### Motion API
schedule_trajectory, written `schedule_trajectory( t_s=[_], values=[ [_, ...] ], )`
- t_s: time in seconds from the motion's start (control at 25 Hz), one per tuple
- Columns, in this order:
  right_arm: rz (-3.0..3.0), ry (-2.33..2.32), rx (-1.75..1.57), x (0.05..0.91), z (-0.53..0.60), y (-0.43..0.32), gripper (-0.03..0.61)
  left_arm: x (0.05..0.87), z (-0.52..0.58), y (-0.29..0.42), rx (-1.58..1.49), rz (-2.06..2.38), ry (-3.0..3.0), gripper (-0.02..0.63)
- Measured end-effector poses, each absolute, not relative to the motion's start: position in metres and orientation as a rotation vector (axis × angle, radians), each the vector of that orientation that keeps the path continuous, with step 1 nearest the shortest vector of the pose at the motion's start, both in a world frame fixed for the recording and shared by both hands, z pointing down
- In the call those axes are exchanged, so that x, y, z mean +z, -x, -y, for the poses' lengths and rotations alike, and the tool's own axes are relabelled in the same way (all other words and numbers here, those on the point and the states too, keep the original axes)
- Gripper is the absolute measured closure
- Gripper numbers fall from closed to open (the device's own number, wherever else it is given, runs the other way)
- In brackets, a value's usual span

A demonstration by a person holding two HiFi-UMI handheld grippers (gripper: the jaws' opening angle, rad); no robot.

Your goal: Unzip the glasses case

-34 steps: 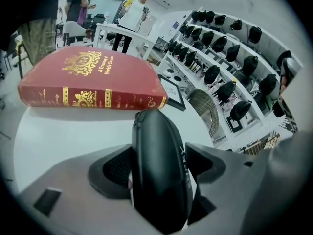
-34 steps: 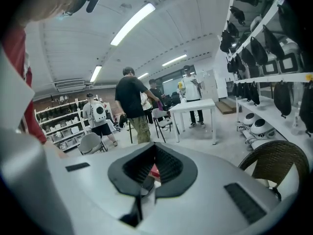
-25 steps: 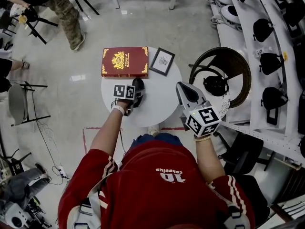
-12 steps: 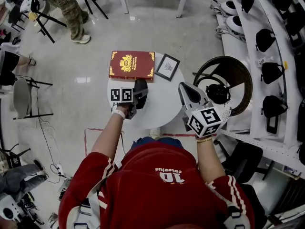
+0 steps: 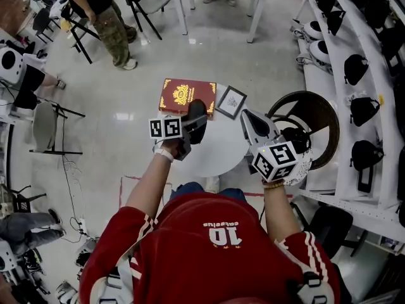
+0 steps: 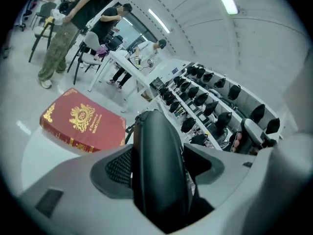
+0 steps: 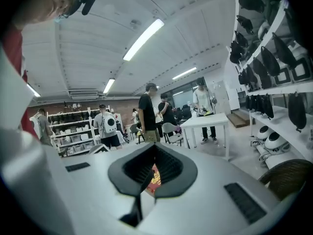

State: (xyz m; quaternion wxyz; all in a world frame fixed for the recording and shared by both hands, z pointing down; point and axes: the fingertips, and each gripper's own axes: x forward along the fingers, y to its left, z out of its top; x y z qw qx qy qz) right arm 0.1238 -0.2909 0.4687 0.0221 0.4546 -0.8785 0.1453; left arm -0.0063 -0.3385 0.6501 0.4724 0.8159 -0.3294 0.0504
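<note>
The left gripper (image 5: pixel 195 124) clamps the black glasses case (image 5: pixel 198 108) between its fingers, above the round white bench (image 5: pixel 215 149) near a red book (image 5: pixel 186 95). The right gripper (image 5: pixel 252 123) has its fingers closed together, empty.

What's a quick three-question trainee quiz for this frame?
1. Multiple choice: which gripper holds the black glasses case? A left, B right, C neither.
2. True or false: the right gripper has its jaws wide apart.
3. Fill in: on the round table, beside the red book, lies a small black picture ____.
Key: 1 A, the left gripper is clamped on it. 2 False, they are together. 3 frame.
</note>
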Motion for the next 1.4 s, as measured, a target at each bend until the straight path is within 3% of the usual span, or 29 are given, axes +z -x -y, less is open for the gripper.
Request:
schedule_trajectory(
  t_s=[0.84,1.4],
  values=[
    [2.767,-1.499,0.202,0.373,0.25,-0.082,0.565,0.427,0.291,0.081,-0.357,0.844,-2.246,0.304],
    [2.788,-1.479,0.071,0.351,0.231,-0.055,0.563,0.381,0.287,0.103,-0.48,0.835,-2.276,0.31]
  ],
)
